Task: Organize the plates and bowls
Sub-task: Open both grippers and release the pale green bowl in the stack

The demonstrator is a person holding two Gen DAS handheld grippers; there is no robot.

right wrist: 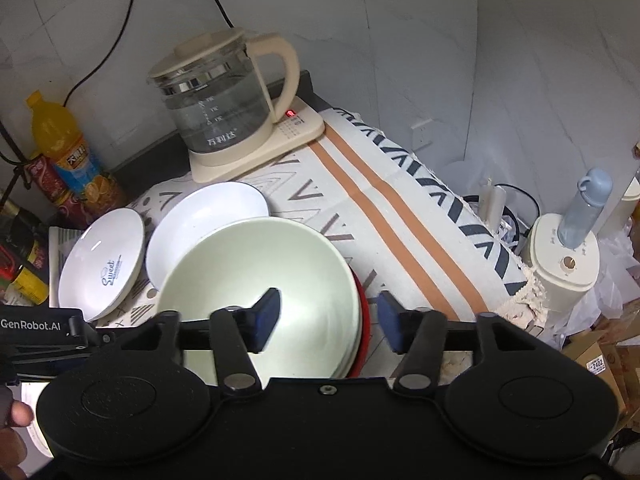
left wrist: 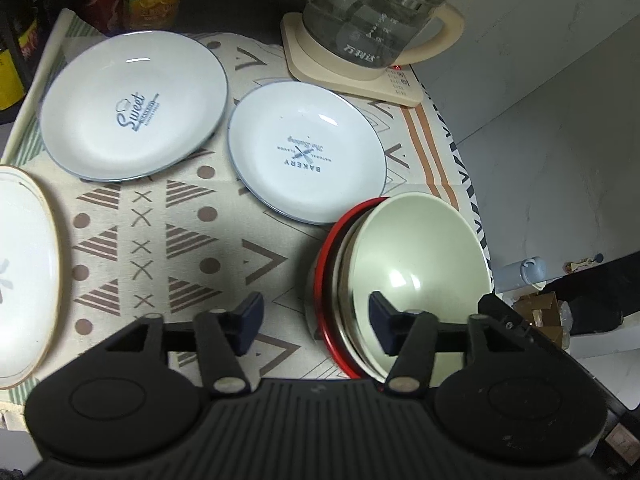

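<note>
Stack of bowls (left wrist: pixel 416 276): pale green bowl uppermost, nested in others above a red one, stood at the tabletop (left wrist: pixel 192 248) edge on patterned cloth. "Bakery" plate (left wrist: pixel 306 152) lay just beside it; "Sweet" plate (left wrist: pixel 134 106) further left; gold-rimmed dish (left wrist: pixel 24 276) apart. Left claw (left wrist: pixel 316 322) released, straddling the stack's rim. Right claw (right wrist: pixel 328 320) likewise released, straddling the opposite rim. Glass kettle (right wrist: pixel 224 108) behind.

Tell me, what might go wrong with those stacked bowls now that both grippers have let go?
The bowl stack sits tilted near the tablecloth's right edge, so it could slide or tip off. The left gripper and right gripper are open with a finger on each side of the rim, so lifting carelessly could snag it. The stack also crowds the Bakery plate and might knock it.
</note>
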